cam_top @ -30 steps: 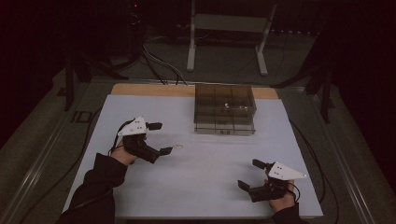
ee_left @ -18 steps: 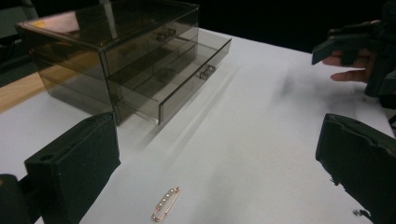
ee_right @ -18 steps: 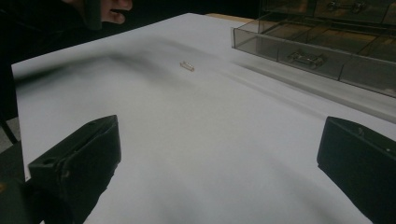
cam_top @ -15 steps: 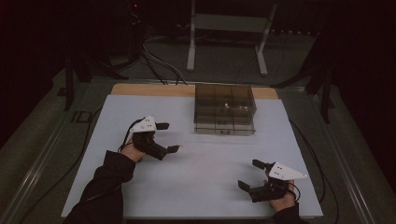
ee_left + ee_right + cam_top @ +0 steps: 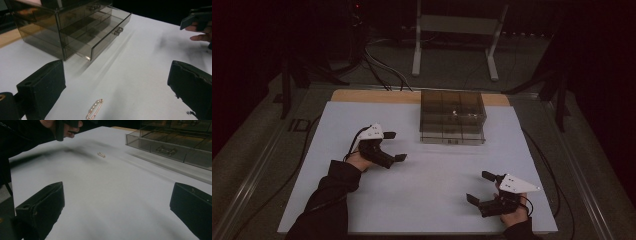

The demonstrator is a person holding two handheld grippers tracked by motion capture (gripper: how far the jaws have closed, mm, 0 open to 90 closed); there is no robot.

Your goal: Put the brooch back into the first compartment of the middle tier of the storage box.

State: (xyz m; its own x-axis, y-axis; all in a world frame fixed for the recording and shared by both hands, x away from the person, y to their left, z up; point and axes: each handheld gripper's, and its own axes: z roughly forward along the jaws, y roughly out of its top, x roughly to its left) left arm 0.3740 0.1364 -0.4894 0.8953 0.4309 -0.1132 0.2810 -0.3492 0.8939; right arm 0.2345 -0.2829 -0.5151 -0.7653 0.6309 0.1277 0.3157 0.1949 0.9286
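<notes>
One rose-gold safety pin (image 5: pixel 95 109) is lying flat on the surface (image 5: pixel 427 200), long axis running 1 to 7 o'clock, between the left gripper's (image 5: pixel 117 85) spread fingers (image 5: pixel 42 87); one right gripper (image 5: pixel 484 190) is resting with fingers apart.

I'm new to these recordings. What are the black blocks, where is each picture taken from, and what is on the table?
A person holds a two-jaw gripper in each hand. The high view looks down on the table: left gripper, right gripper. Each gripper view looks along that gripper's own black jaws, the blocks at the bottom. Both stand open and hold nothing. On the table stands a smoky clear drawer box with one drawer pulled out. A small gold pin lies between the left jaws, not gripped.
</notes>
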